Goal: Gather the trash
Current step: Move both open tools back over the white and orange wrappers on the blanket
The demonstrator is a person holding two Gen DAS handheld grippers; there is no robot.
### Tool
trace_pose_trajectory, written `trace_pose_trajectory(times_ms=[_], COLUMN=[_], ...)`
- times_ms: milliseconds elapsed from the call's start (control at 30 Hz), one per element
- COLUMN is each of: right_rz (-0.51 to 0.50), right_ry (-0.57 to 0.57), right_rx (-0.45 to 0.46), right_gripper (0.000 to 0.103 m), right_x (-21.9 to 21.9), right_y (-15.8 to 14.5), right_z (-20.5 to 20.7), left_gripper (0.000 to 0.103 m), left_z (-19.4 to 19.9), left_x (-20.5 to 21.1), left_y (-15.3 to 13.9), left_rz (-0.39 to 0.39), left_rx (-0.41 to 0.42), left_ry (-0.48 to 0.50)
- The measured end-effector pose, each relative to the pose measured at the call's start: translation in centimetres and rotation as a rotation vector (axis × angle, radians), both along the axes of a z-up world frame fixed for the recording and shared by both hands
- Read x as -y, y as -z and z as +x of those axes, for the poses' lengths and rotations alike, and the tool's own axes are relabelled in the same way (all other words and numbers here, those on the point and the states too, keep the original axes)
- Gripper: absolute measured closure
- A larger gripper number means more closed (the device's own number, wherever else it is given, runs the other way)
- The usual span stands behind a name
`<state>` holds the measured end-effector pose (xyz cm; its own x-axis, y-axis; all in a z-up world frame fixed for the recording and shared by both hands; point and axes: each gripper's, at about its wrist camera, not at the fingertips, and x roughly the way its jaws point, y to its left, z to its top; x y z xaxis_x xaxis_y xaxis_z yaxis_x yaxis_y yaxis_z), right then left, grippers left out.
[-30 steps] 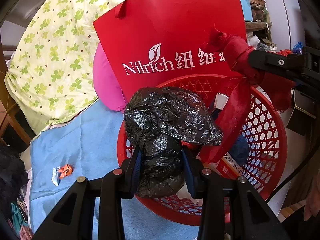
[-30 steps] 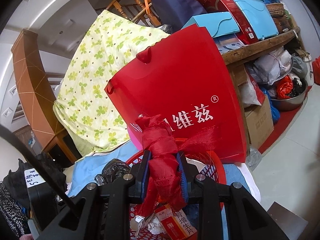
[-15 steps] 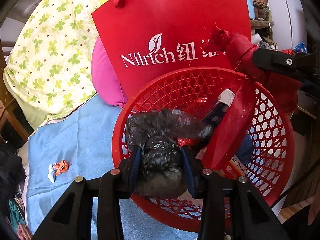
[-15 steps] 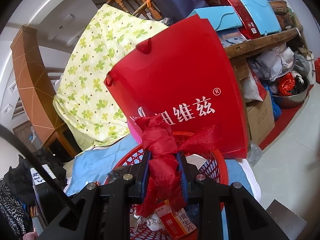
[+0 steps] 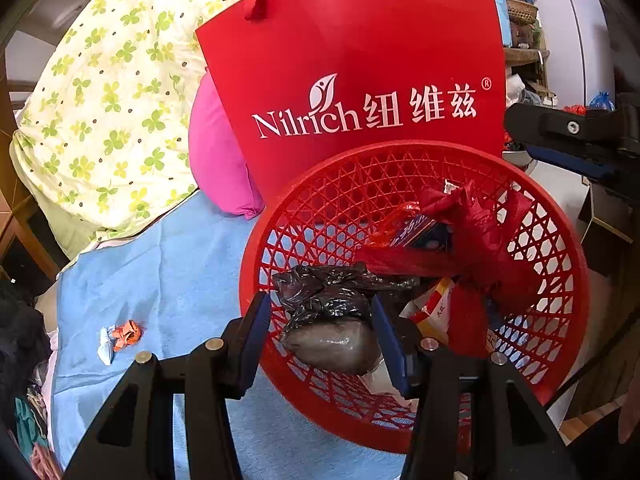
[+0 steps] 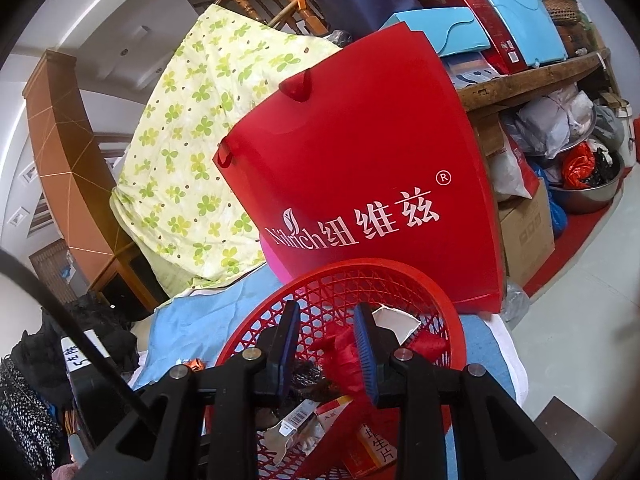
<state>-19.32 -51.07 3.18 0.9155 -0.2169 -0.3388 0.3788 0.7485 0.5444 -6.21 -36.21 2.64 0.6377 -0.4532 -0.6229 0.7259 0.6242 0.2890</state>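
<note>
Red plastic lattice basket [image 5: 560, 264] on a blue cloth, tipped toward the left wrist view, partly filled. Inside, near the front rim: crumpled black plastic bag [image 5: 332, 292], glossy, bulging pale at the lower end. Behind it, toward the right wall: bunched red mesh bag [image 5: 476, 232], draped over a dark blue carton. Below that, a white and orange-red printed box [image 5: 434, 308]. Outside, lying well apart on the cloth: small orange and white candy wrapper [image 5: 122, 336], twisted.

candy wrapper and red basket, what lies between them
Only bare blue cloth between the candy wrapper and the red basket, seen in the left wrist view.
</note>
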Motion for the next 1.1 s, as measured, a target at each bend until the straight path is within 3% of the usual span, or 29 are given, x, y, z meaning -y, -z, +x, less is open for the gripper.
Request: trace_pose_trajectory(times_ms=[67, 300, 467, 800, 1100], right_rz=[0.001, -0.011, -0.024, -0.094, -0.223], right_ry=[0.006, 0.016, 0.01, -0.077, -0.242], right_rx=[0.007, 0.019, 0.029, 0.053, 0.031], right_gripper=[0.073, 0.073, 0.073, 0.073, 0.073], right_x=[0.0, -0.7, -1.7, -6.3, -14.4], right_y=[-0.1, -0.7, -1.2, -2.9, -3.3], right_z=[0.0, 0.7, 1.5, 4.9, 10.2], left_gripper=[0.043, 0.042, 0.042, 0.042, 0.042], left_z=[-0.1, -0.1, 1.0, 5.3, 10.2], left_x=[-0.4, -2.7, -5.2, -12.9, -21.6], left_y=[-0.3, -1.7, -1.7, -0.1, 3.2], left_rz=[-0.012, -0.074, -0.075, -0.056, -0.028], left_rx=[0.009, 0.029, 0.037, 0.025, -0.043], left_ry=[-0.005, -0.007, -0.047, -0.211, -0.4])
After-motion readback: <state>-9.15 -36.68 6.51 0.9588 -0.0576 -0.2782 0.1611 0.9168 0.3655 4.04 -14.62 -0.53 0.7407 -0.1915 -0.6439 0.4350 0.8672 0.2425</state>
